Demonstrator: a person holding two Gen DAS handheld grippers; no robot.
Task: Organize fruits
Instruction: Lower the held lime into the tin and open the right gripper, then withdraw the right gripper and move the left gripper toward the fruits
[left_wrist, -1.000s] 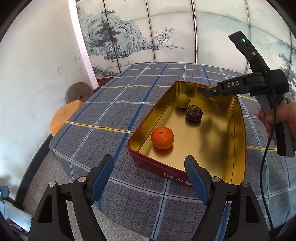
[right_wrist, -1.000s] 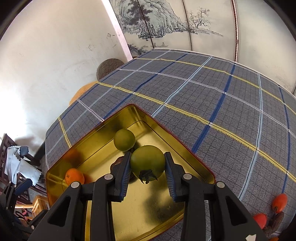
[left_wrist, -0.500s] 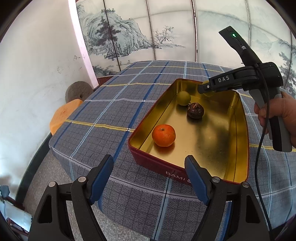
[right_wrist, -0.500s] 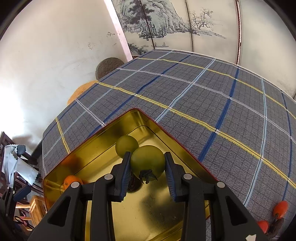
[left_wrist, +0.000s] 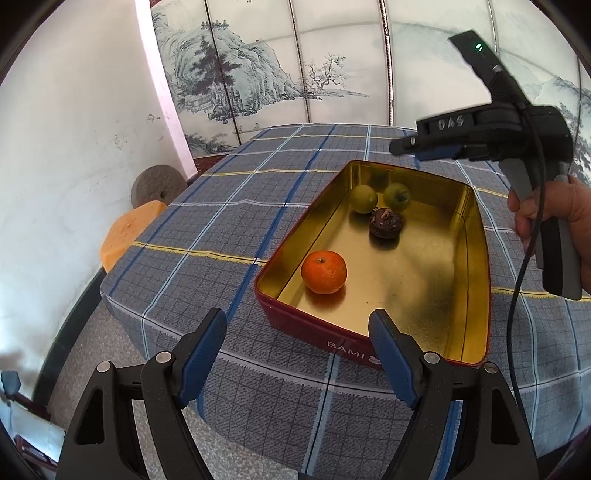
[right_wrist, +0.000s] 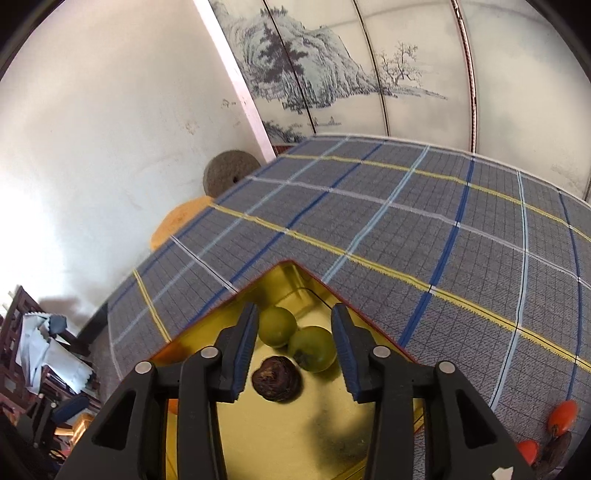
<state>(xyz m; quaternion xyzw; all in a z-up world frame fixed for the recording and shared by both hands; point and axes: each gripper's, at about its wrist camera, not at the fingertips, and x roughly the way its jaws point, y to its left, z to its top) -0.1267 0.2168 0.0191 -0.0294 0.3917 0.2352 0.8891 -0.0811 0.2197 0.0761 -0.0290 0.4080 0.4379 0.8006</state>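
Inside, the tin (left_wrist: 476, 258) runs lengthwise away from the parted, empty left hand-held gripper (left_wrist: 299, 354).

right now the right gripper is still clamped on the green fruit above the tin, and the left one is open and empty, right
Not quite. The right gripper is open and holds nothing: the green fruit lies on the floor of the gold tin, touching the other green fruit, as the right wrist view shows. The left gripper is indeed open and empty.
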